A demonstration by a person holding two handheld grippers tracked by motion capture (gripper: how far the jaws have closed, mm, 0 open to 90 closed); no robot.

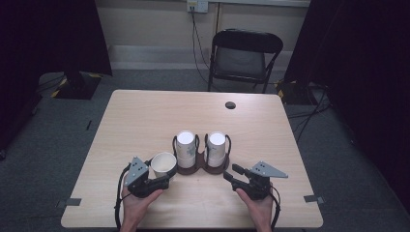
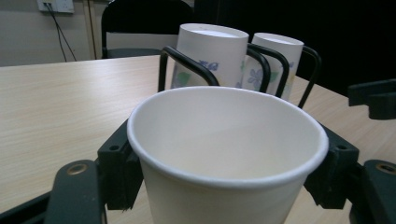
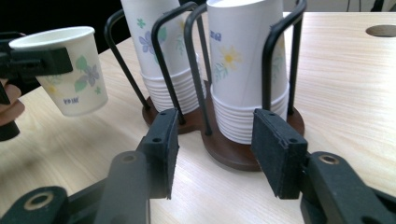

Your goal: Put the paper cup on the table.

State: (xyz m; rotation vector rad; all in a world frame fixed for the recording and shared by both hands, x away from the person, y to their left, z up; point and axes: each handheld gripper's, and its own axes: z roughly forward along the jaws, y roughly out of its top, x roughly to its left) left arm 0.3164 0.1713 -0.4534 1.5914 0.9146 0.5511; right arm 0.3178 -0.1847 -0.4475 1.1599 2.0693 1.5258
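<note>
Near the front edge of the light wooden table (image 1: 145,116), left of its middle, we see the left gripper (image 1: 164,181) clamped on a white paper cup with a flower print (image 1: 163,165); the cup is upright, mouth up, pads on both sides under the rim in the left gripper view (image 2: 226,154). In the right gripper view the same cup (image 3: 70,70) hangs clear above the tabletop, slightly tilted, just left of the holder. The dark brown round-based cup holder with black wire hoops (image 1: 200,166) sits about mid-table, toward the front edge, and carries two stacks of upside-down flowered paper cups: the left stack (image 1: 185,147) and the right stack (image 1: 216,147), side by side. The held cup is just beside the left stack; we can't tell if they touch. The right gripper (image 1: 231,173) is near the front edge, right of the holder, jaws gaping with nothing between them, aimed at the right stack's base (image 3: 243,121), apart from it. A hand (image 1: 138,205) holds the left gripper.
</note>
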